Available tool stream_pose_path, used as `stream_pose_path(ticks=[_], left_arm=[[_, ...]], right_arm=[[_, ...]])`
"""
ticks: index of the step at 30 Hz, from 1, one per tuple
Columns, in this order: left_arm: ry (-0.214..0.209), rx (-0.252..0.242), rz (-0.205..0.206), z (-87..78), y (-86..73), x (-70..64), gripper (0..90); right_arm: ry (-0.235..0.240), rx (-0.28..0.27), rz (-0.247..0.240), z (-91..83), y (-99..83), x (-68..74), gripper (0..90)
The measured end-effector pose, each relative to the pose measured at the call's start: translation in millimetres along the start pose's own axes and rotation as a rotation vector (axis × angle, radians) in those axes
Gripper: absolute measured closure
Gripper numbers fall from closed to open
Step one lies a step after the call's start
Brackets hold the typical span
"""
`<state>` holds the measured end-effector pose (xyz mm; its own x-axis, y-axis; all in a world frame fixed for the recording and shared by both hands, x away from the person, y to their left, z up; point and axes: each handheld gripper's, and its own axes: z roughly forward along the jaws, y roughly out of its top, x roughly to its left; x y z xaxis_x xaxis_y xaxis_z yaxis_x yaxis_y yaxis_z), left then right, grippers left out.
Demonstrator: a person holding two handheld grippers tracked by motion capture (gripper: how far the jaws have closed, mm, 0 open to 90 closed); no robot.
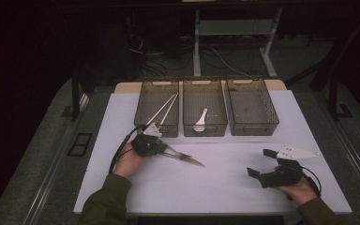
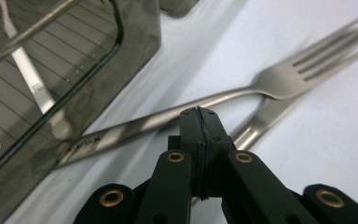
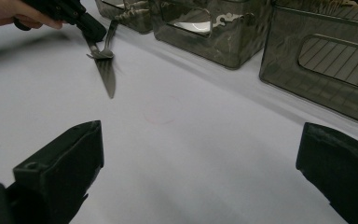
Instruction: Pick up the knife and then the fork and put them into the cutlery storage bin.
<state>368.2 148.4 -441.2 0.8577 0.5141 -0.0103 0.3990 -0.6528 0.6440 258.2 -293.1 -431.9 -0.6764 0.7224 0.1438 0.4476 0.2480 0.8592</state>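
**Fork pickup for bin sort: left side busy, right side idle**

Dark room, white worktop (image 1: 225,187), three smoky plastic bins in a row along the far edge. Looks like cutlery sorting by type: chopsticks (image 1: 166,107) in left bin (image 1: 143,101), white spoon (image 1: 200,121) in middle bin (image 1: 205,129). Right bin (image 1: 274,112) seemingly bare, so probably meant for the fork (image 1: 187,159).

Left gripper (image 1: 165,147): clamped on fork at mid-handle, jaws pressed together in left gripper view. Fork just in front of left bin, near its front right corner, tines pointing toward worktop middle. Pinched crosswise, likely for balance and a flat carry. From right gripper view, appears raised slightly off the surface with tip sloping down; contact with worktop hard to call. Second bright strip under fork neck in left gripper view: reflection or another piece, cannot tell.

Right gripper (image 1: 259,162): spread wide, holding nothing, parked low over near right part of worktop, well apart from fork. Probably kept out of the carry path.

In the way: nothing on open worktop between fork and right bin. Bin walls tall, so lift needed to clear the rim. Middle bin between start and likely target; long fork held crosswise could clip a rim. Cable (image 1: 119,150) looped beside left hand (image 1: 130,161), clear of the bins.
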Motion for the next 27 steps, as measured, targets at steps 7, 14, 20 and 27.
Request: stream_pose_path(ticks=[7,14,20,27], left_arm=[[-0.054,0.001,0.032,-4.7,-5.1,-4.5,89.2],[-0.083,-0.006,0.058,-2.0,-3.2,-11.1,89.1],[-0.075,-0.022,0.051,-1.0,1.2,-14.6,89.0],[-0.05,-0.093,0.068,-10.9,11.0,-18.3,84.0]], right_arm=[[0.0,0.0,0.0,-0.2,0.0,-0.1,0.6],[-0.001,0.003,-0.001,0.6,0.0,0.1,0.6],[-0.003,0.004,0.0,0.4,-0.1,-0.1,0.6],[-0.002,0.005,0.0,0.7,-0.1,0.0,0.6]])
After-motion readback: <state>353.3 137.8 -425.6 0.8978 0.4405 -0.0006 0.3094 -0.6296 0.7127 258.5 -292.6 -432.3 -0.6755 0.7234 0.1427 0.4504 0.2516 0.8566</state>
